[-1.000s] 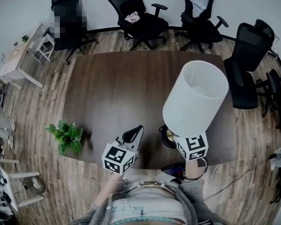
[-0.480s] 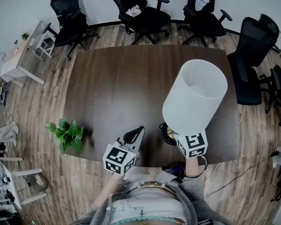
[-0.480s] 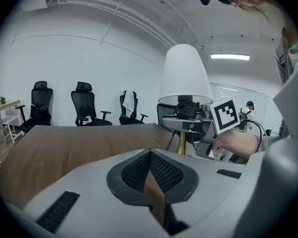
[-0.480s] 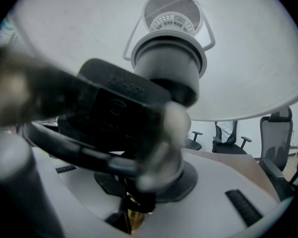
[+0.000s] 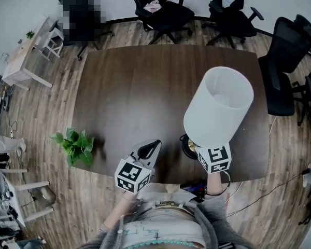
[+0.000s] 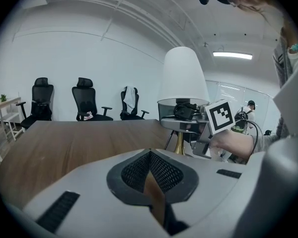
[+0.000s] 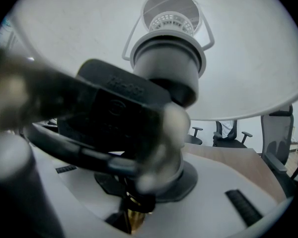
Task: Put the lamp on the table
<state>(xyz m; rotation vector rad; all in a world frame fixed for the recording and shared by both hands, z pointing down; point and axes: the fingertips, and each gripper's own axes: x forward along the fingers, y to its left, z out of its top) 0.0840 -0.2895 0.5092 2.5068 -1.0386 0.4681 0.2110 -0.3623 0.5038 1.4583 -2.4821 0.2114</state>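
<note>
The right gripper (image 5: 199,150) pinches the thin brass stem (image 7: 133,221) of a lamp with a tall white tapered shade (image 5: 217,108), just under the grey socket. The lamp is carried over the near right part of the dark brown wooden bench (image 5: 135,92). Its dark round base (image 5: 186,145) sits low and close to the near edge, and no view shows whether it touches the wood. The main risk, as I judge it, is that edge. If the base is set down where it now hangs, part of it may overhang and the lamp could tip toward the person. The shade leans away, so its weight sits far above a narrow grip, and the stem could pivot between the pads. A black plug and cord (image 7: 109,108) bunched at the stem could slip under the base and leave it rocking. The left gripper (image 5: 150,148) hovers just beside the base with its jaws pressed together on nothing, so it gives no support.
</note>
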